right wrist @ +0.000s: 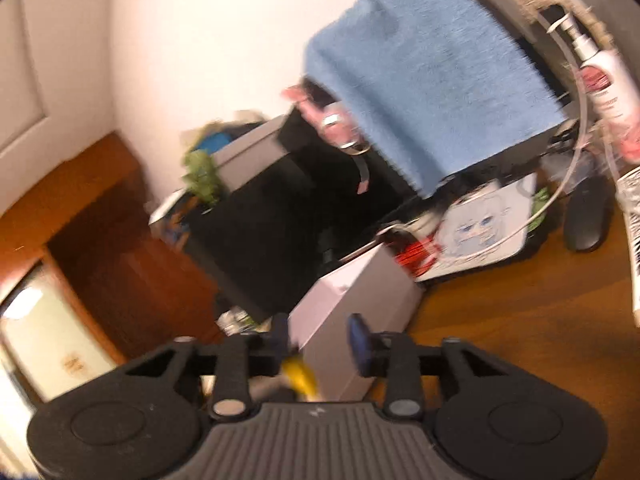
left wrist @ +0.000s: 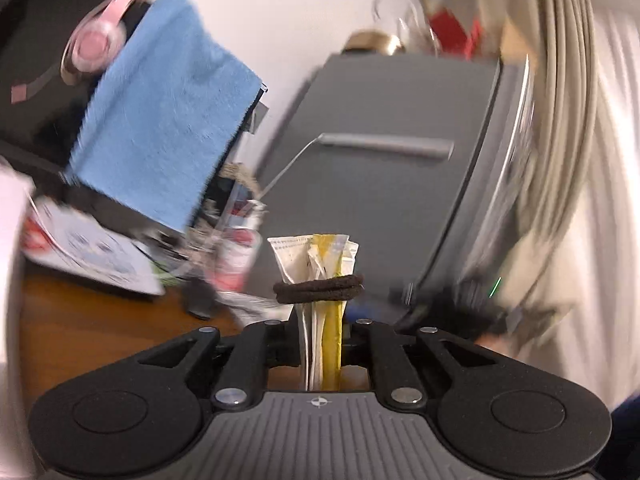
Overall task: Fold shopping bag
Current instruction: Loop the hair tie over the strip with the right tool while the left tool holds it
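In the left wrist view the folded shopping bag (left wrist: 320,276), a tight white and yellow bundle, stands upright between the fingers. A dark brown hair tie (left wrist: 320,288) is wrapped around its middle. My left gripper (left wrist: 320,330) is shut on the bundle's lower part. In the blurred right wrist view my right gripper (right wrist: 318,338) stands open, its blue-padded fingertips (right wrist: 358,340) well apart. A small yellow scrap (right wrist: 298,376) shows low down by the left finger; the pads do not press on it, and I cannot tell what it is.
A wooden table (right wrist: 500,340) carries a white box (right wrist: 352,308), a black mouse (right wrist: 586,216), a pump bottle (right wrist: 604,80) and printed papers (right wrist: 480,236). A blue towel (left wrist: 160,120) hangs over a black monitor with pink headphones (left wrist: 100,40). A grey appliance (left wrist: 380,140) stands behind.
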Motion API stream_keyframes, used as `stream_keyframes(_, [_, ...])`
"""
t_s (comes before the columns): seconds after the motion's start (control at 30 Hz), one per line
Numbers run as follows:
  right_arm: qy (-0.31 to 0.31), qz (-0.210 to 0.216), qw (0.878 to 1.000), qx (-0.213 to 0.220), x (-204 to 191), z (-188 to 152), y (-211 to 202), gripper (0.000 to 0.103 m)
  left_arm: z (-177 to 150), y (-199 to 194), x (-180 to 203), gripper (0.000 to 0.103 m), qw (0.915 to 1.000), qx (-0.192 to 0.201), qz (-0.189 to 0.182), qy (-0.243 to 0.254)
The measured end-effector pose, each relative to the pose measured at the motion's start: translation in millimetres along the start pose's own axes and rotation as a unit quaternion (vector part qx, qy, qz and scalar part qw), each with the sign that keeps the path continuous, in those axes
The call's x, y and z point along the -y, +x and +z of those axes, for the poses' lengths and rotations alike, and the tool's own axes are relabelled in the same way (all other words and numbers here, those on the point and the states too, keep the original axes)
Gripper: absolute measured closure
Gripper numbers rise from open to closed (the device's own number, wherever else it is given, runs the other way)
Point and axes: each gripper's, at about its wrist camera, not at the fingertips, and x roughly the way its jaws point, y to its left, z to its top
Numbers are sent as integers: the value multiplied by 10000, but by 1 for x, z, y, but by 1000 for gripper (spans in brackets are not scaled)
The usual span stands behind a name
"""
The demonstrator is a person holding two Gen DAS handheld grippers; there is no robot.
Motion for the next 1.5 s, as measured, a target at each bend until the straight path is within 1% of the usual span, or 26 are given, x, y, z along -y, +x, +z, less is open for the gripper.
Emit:
stream_keyframes(0.07, [-138,223,9996,-105,4,-12,-3,61,6,-3,-10,91,9979,-8,-411,-505])
stream_keyframes(0.1, [-177,359,9991,-146,7,-18,-5,58,9,-3,-14,91,9955,-3,-593,-733])
stream_keyframes(0.13, [-173,522,9983,-169,10,-24,-6,58,11,-2,-19,91,9923,-84,-784,-958])
stream_keyframes(0.17, [-122,726,9971,-174,14,-30,-6,56,11,-2,-21,90,9897,-93,-881,-1121])
stream_keyframes(0.23, [67,1147,9932,-174,23,-41,-6,55,14,2,-24,91,9845,-233,-1068,-1373])
stream_keyframes(0.33, [398,1669,9851,-126,33,-55,-1,54,15,7,-26,91,9800,-386,-1133,-1590])
stream_keyframes(0.43, [537,1933,9796,-99,37,-64,4,55,13,11,-28,90,9757,-431,-1223,-1765])
stream_keyframes(0.5, [580,2059,9768,-138,37,-68,8,63,13,14,-31,90,9725,-444,-1279,-1896])
stream_keyframes(0.6, [531,2031,9776,-157,33,-71,12,88,12,15,-36,89,9695,-411,-1304,-2034])
stream_keyframes(0.63, [534,2033,9776,-107,32,-72,11,88,11,14,-37,88,9684,-377,-1280,-2109])
stream_keyframes(0.7, [613,2061,9766,28,32,-74,9,91,8,14,-37,73,9674,-338,-1265,-2167])
stream_keyframes(0.73, [651,2068,9761,122,32,-75,8,91,6,14,-36,71,9670,-347,-1292,-2168])
stream_keyframes(0.87, [900,2110,9717,571,38,-75,1,91,-3,16,-27,70,9692,-406,-1328,-2032])
stream_keyframes(0.93, [969,2115,9703,671,40,-75,-1,91,-8,18,-26,72,9688,-450,-1348,-2033])
stream_keyframes(1.0, [1043,2104,9693,726,43,-75,-1,91,-13,18,-29,86,9668,-398,-1357,-2128])
stream_keyframes(1.03, [1081,2111,9686,742,44,-74,-1,91,-14,18,-31,86,9655,-372,-1358,-2190])
stream_keyframes(1.07, [1114,2146,9674,758,46,-74,-1,91,-16,18,-33,89,9642,-346,-1360,-2251])
stream_keyframes(1.17, [1101,2164,9670,765,45,-74,-1,91,-18,18,-34,91,9629,-302,-1360,-2311])
stream_keyframes(1.23, [1092,2177,9669,756,45,-73,0,90,-19,17,-33,91,9649,-292,-1297,-2267])
stream_keyframes(1.27, [1077,2166,9673,759,45,-73,-1,88,-19,16,-32,92,9672,-271,-1231,-2206])
stream_keyframes(1.33, [1013,2073,9700,762,44,-73,-2,88,-18,15,-27,92,9720,-227,-1089,-2071])
stream_keyframes(1.37, [952,1980,9726,764,43,-73,-4,87,-17,13,-25,92,9767,-180,-930,-1923])
stream_keyframes(1.43, [737,1655,9803,789,40,-69,-10,85,-14,10,-17,92,9871,-145,-449,-1528])
stream_keyframes(1.47, [582,1401,9847,857,36,-66,-15,78,-12,8,-13,92,9913,-141,-190,-1297])
stream_keyframes(1.5, [416,1105,9884,956,31,-62,-21,73,-10,7,-9,92,9942,-137,69,-1065])
